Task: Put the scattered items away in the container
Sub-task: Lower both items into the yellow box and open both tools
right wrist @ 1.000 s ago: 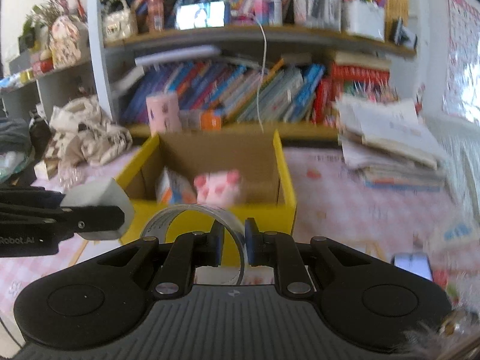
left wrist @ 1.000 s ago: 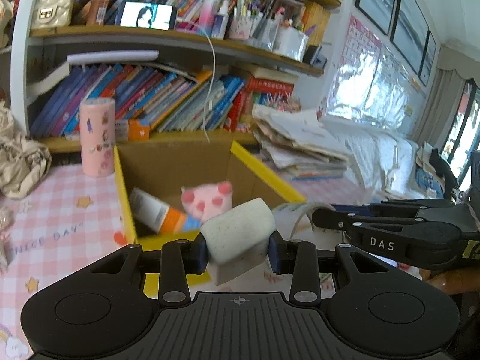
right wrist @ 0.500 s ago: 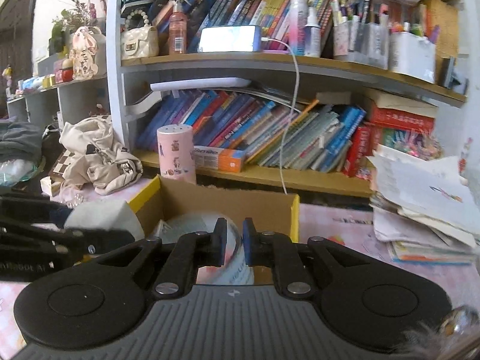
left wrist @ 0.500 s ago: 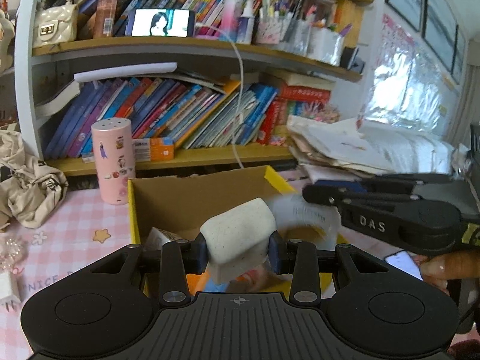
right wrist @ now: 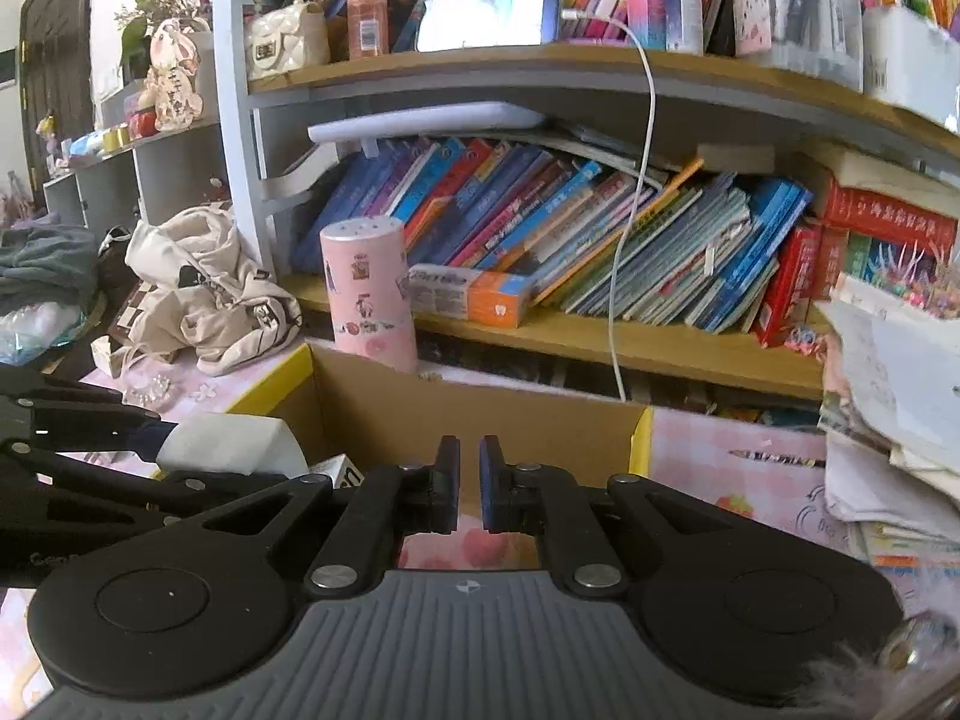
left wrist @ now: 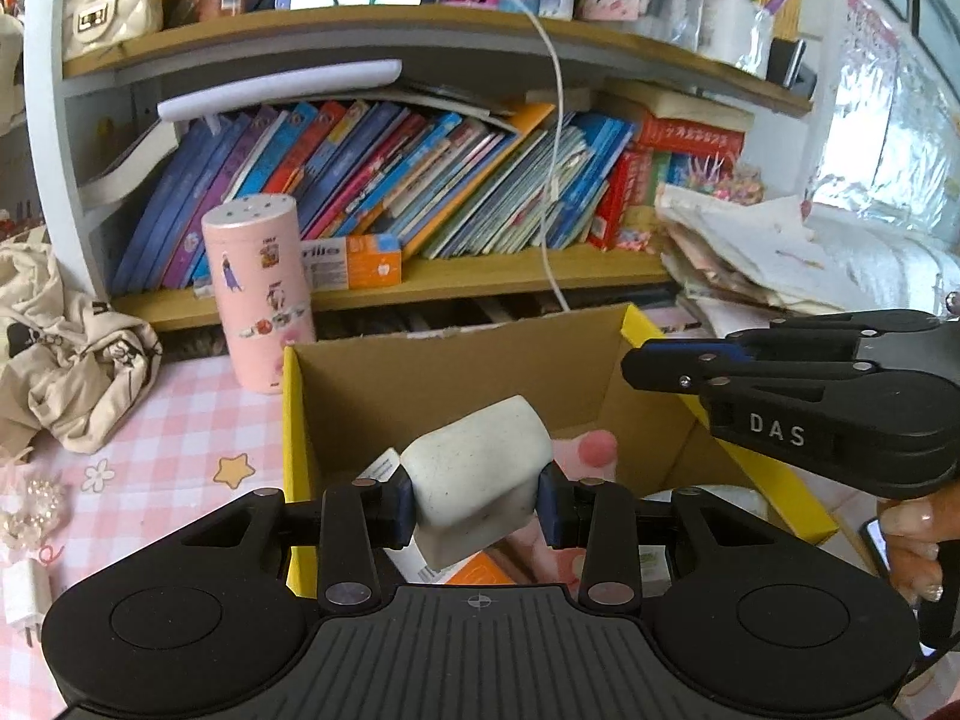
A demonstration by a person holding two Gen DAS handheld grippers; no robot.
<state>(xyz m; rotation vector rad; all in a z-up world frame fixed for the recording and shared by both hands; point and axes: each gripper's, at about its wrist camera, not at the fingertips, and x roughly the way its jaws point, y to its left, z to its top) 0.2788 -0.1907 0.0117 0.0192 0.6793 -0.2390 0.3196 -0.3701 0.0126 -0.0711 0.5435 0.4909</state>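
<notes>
My left gripper (left wrist: 475, 510) is shut on a white speckled block (left wrist: 480, 468) and holds it over the open cardboard box with yellow rims (left wrist: 456, 372). Inside the box lie a pink plush (left wrist: 591, 450) and a white-and-orange tube (left wrist: 384, 465). A clear tape roll (left wrist: 720, 495) rests at the box's right side. My right gripper (right wrist: 469, 483) hovers over the box (right wrist: 480, 420), its jaws slightly apart with nothing between them. It also shows in the left wrist view (left wrist: 780, 384). The block shows at the left of the right wrist view (right wrist: 234, 444).
A pink sticker-covered canister (left wrist: 258, 288) stands behind the box's left corner. A bookshelf (left wrist: 420, 192) rises behind. A beige bag (left wrist: 66, 348) and beads (left wrist: 30, 510) lie left, a paper pile (left wrist: 780, 258) right, and a phone (left wrist: 879, 546) near the hand.
The tape roll that my right gripper held has left its jaws and now lies in the box. Both grippers have moved forward over the box; the left still holds the block.
</notes>
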